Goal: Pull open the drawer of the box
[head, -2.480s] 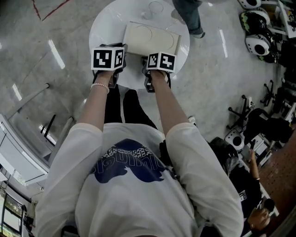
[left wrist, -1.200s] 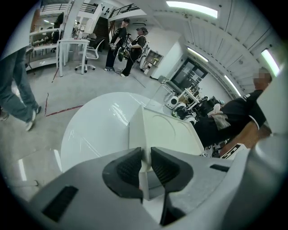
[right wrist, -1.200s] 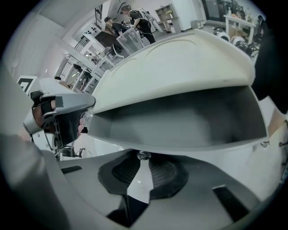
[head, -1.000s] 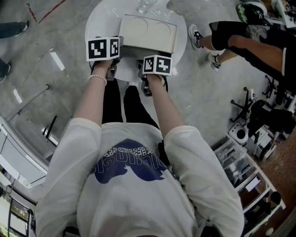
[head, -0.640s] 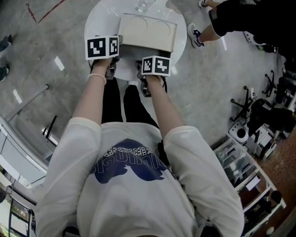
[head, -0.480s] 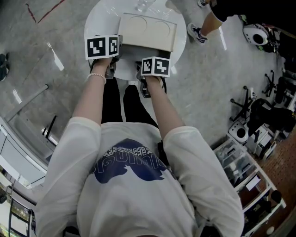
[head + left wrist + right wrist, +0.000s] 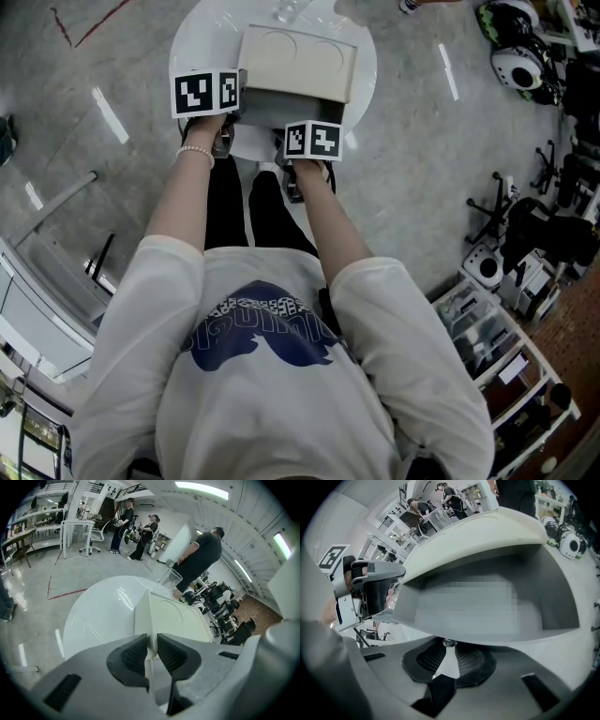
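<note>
box [image 7: 300, 61] on counter [image 7: 202, 47], drawer [image 7: 286, 105] partly out | left hand-held gripper [image 7: 152, 641] clamps box wall | right hand-held gripper [image 7: 450, 648] pinches knob [image 7: 449, 642] | likely light, rigid, slick plastic; pull by knob, brace box

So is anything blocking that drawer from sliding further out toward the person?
Nothing visible. The right gripper clamps the knob of the drawer, the table ahead lies bare, and the left gripper grips the box off to the side.
</note>
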The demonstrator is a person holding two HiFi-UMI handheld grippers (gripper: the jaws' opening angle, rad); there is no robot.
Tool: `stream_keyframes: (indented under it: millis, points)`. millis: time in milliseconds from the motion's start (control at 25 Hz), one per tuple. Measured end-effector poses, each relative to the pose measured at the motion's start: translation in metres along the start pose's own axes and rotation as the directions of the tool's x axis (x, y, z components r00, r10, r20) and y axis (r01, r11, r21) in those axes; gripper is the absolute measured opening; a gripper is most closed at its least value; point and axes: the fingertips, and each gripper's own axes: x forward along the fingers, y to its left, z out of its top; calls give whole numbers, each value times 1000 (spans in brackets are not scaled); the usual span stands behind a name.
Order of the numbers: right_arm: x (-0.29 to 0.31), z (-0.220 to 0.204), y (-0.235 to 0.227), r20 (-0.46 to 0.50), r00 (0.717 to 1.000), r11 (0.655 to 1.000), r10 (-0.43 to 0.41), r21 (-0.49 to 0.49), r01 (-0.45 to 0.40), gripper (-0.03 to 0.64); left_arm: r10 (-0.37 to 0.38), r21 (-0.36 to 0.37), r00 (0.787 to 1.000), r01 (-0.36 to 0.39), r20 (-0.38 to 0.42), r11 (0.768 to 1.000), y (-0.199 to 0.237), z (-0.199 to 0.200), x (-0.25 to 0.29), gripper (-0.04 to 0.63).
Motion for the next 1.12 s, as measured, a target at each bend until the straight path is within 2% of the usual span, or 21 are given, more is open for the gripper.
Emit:
stream_keyframes:
  millis: [1120]
  points:
    - [7,-41,1,-49,999,1000,20,-18,-21,52,-5,-17,1000,5,5,1000,2,-1,3,74]
